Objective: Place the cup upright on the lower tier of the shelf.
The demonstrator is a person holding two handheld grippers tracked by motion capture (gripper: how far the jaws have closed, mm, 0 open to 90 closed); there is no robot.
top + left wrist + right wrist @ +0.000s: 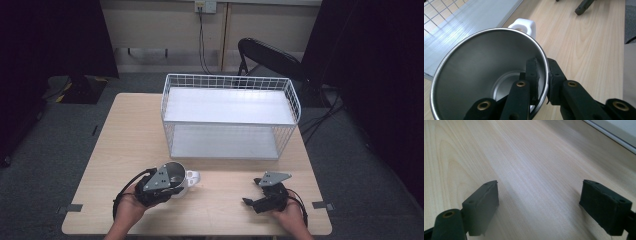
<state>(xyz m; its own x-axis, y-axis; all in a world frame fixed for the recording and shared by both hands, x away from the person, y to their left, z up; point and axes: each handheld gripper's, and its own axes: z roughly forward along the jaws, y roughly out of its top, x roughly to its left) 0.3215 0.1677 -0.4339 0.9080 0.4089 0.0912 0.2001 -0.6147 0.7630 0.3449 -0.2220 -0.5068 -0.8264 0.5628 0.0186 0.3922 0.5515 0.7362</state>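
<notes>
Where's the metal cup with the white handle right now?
In the high view the metal cup sits at the table's near left, just in front of the white wire rack, with the left claw clamped on its rim.

The left claw (172,186) is clamped, one jaw inside and one outside a thin wall, the hand (131,204) gripping from behind. The right claw (250,192) gapes wide and empty, held low, aimed left.
</notes>
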